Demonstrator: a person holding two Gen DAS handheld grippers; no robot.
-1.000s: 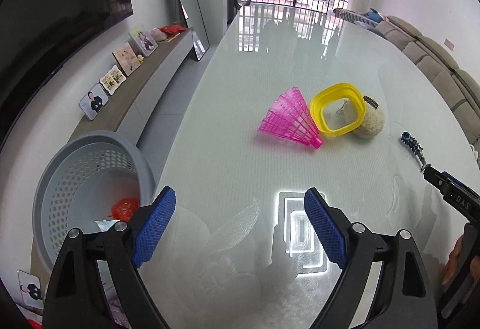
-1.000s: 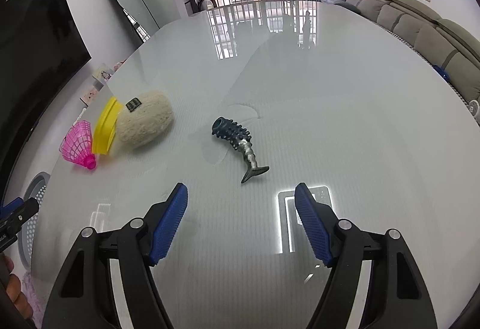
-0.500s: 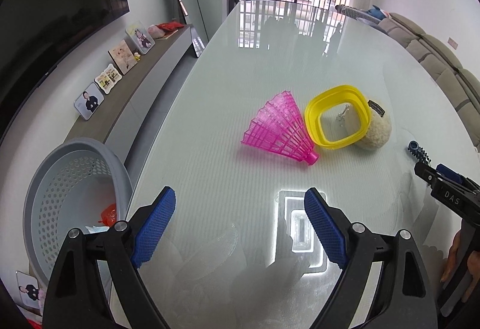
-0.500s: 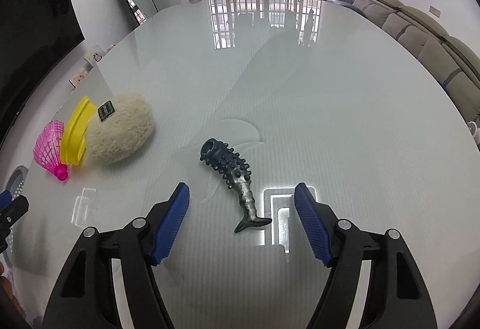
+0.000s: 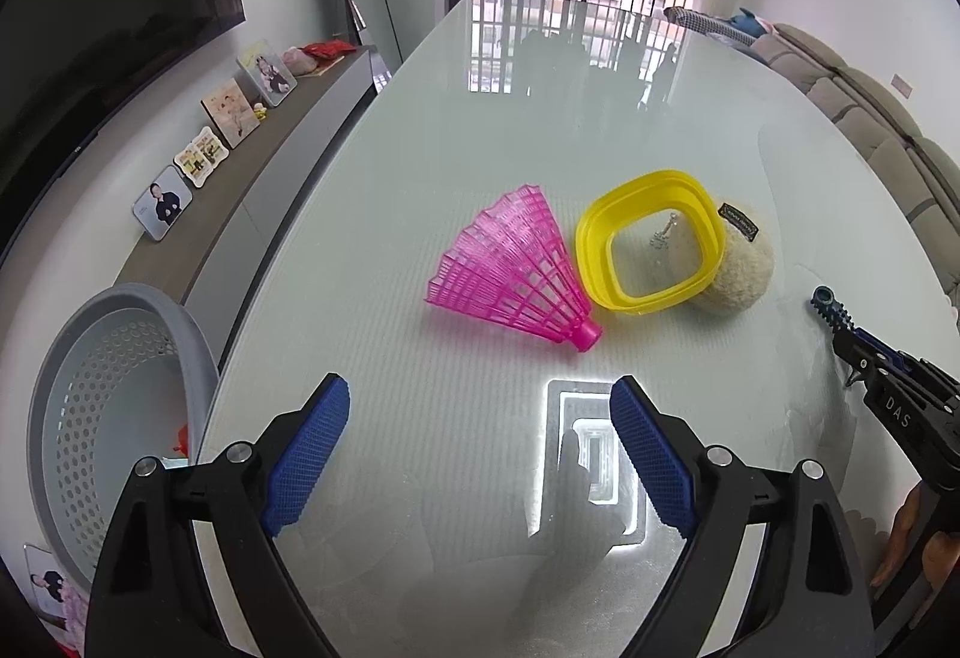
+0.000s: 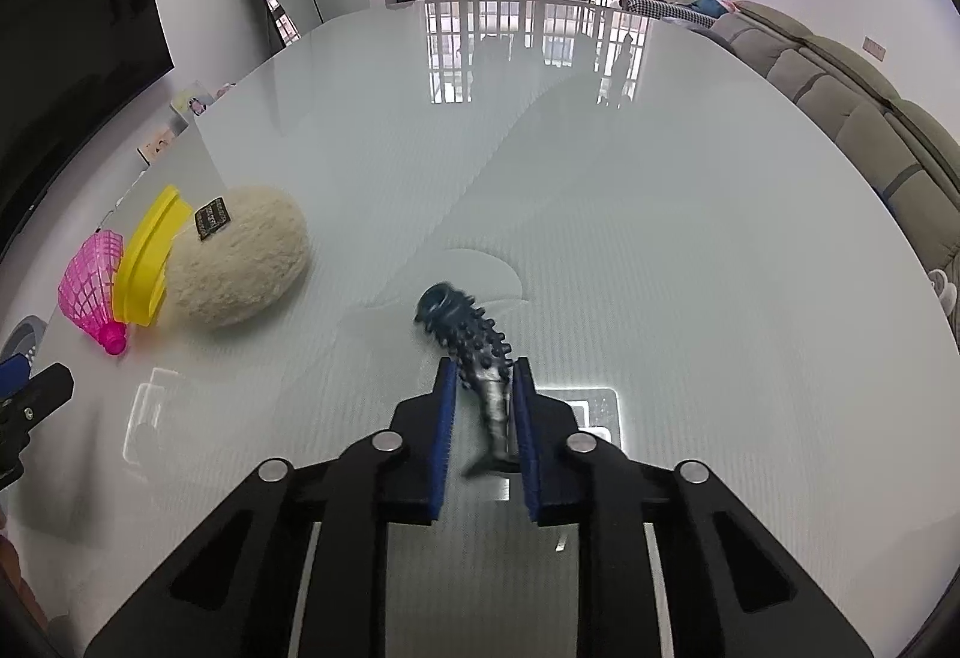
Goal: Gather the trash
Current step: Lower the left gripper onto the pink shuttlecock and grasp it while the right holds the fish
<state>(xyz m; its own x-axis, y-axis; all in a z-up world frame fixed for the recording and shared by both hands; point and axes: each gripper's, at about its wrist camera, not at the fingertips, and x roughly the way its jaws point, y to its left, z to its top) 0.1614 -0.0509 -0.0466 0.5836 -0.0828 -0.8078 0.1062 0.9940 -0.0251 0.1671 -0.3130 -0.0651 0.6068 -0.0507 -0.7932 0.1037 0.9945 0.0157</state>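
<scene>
Right gripper: blue-padded jaws drawn in on the dark spiky rubber fish-shaped toy, pads against its narrow grey waist. Head sticks out toward 11 o'clock, tail fin trails back between the fingers toward 6. Toy is blurred; cannot tell whether it is off the glossy pale glass table yet.

Left gripper: jaws wide apart, nothing between them, hovering over bare glass. Pink plastic lattice shuttlecock lies on its side ahead at 12 o'clock, cork end pointing toward 5. Touching it at its 3 o'clock side, a yellow squarish plastic ring lid leans on a cream fuzzy egg-shaped plush.

Grey perforated plastic laundry-style basket sits below the table edge, at 9 o'clock of the left gripper; something red inside.

Judgement, step in hand: secure the fish and carry it to the basket.
- Grip is on the thin waist, head-heavy; the toy may pivot. Keep squeeze firm, lift straight up first.
- Route crosses the other three items and the left gripper; go high over them.
- Release only when well above the basket opening, past the table rim.
</scene>
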